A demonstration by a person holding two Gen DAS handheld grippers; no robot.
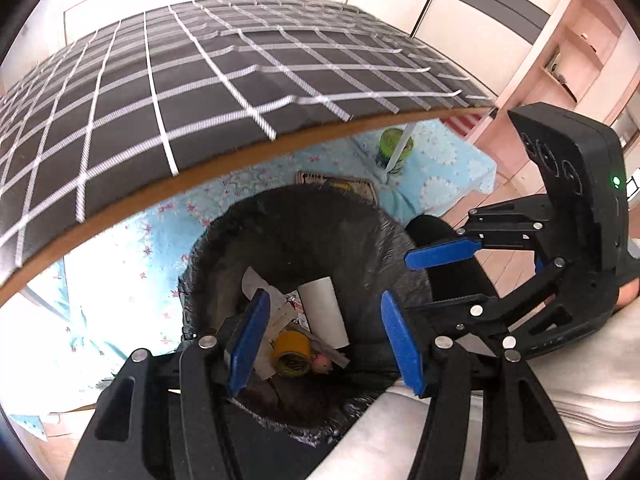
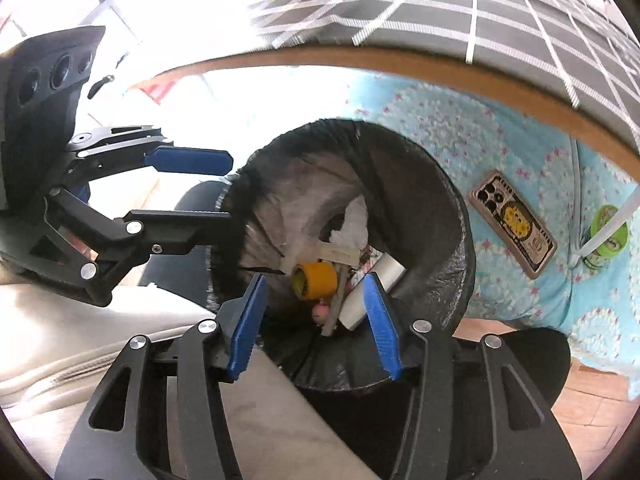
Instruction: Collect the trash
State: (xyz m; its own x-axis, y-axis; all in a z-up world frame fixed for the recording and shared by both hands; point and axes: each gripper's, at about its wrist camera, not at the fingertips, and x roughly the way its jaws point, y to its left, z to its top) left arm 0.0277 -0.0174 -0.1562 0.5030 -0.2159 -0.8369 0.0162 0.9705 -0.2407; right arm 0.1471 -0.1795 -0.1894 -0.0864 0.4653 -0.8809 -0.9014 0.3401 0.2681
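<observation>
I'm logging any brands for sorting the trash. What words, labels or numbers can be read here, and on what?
None can be read for certain.
Phone case: printed lettering around a yellow cartoon, too small and blurred.
Green can: label blurred.
Yellow tape roll in the bin: dark marks on its inner core, unreadable.
Printed wrapper in the bin: pattern only.

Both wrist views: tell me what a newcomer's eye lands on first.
The black-lined trash bin sits centre in both views, holding a yellow tape roll, a white tube and crumpled paper. Both the left gripper and right gripper hang open above it. The grid-patterned table top looms overhead.
</observation>
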